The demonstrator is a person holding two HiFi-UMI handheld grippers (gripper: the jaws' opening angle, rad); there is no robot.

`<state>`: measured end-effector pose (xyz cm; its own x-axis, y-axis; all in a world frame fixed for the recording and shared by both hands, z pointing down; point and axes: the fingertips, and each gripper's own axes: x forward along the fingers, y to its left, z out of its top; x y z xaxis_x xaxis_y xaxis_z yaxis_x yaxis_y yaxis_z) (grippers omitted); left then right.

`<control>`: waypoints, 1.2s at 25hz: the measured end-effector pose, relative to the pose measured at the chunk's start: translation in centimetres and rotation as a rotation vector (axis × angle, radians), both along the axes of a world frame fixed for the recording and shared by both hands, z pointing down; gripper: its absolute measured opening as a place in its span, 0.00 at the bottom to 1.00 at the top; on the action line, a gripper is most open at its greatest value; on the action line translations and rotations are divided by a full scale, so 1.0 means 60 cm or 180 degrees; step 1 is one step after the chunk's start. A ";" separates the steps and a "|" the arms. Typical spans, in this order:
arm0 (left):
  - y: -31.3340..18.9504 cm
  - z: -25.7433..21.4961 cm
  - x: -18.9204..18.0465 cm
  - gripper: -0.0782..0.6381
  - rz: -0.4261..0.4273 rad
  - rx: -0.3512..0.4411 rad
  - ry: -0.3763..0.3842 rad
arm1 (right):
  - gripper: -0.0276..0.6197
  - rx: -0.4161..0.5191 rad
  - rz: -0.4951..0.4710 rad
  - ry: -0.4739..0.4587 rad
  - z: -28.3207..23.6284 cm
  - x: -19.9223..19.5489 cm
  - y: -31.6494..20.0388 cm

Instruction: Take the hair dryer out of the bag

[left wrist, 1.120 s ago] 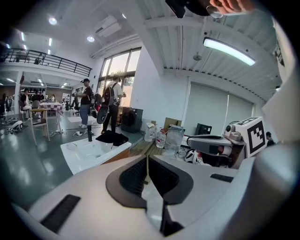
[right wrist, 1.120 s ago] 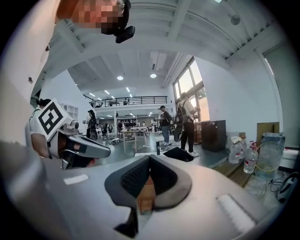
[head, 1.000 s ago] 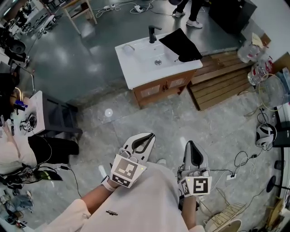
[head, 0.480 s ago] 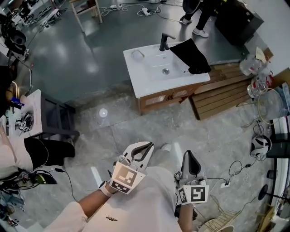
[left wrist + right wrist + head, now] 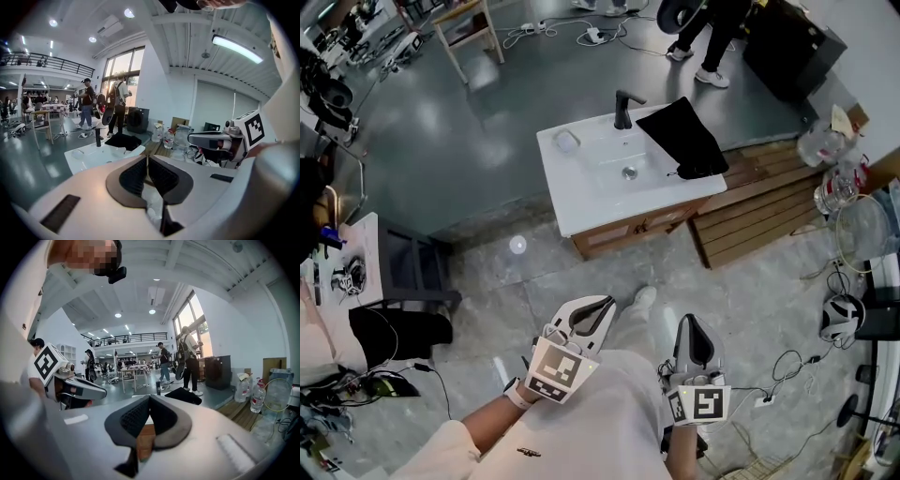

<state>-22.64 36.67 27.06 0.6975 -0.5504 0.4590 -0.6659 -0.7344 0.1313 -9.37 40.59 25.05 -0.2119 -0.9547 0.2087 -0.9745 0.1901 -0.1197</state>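
A black bag (image 5: 684,136) lies on the right end of a white sink counter (image 5: 581,183) with a black tap (image 5: 623,108). The hair dryer is not visible. Both grippers are held close to the person's body, well short of the counter. My left gripper (image 5: 607,303) is shut with nothing between its pads, and my right gripper (image 5: 690,320) is shut and empty too. The left gripper view shows the left gripper (image 5: 147,157) pointing toward the bag (image 5: 123,140). In the right gripper view the bag (image 5: 183,395) sits just past the right gripper (image 5: 149,397).
A wooden pallet (image 5: 759,192) lies right of the sink cabinet, with water bottles (image 5: 830,141) and a fan (image 5: 862,211) beyond it. Cables (image 5: 797,352) trail over the floor at the right. A person (image 5: 703,23) stands behind the sink near a black cabinet (image 5: 792,37).
The person has stepped forward, and the sink counter now sits lower and nearer in the head view. Both grippers moved with the body and stayed shut.
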 end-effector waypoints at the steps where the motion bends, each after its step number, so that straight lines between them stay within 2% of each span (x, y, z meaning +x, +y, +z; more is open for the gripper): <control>1: -0.018 -0.001 0.018 0.13 0.0003 0.0009 -0.0015 | 0.06 0.0018 0.0008 -0.0015 0.000 0.019 -0.018; 5: -0.091 -0.021 0.102 0.13 0.0010 0.0081 -0.0057 | 0.06 0.0099 0.0024 -0.0076 -0.009 0.104 -0.089; 8: -0.137 -0.030 0.165 0.13 -0.0008 0.0077 -0.0078 | 0.06 0.0090 -0.0043 0.0002 -0.015 0.161 -0.139; 16: -0.246 -0.026 0.318 0.13 -0.0117 0.0085 -0.0098 | 0.06 0.0164 -0.0230 -0.0032 -0.017 0.305 -0.265; 22: -0.287 -0.021 0.367 0.13 -0.0166 0.0058 -0.0168 | 0.06 0.0176 -0.0331 0.0026 -0.017 0.345 -0.315; 30: -0.325 -0.008 0.383 0.13 -0.0122 -0.0012 -0.0238 | 0.06 0.0226 -0.0368 0.0021 -0.020 0.352 -0.358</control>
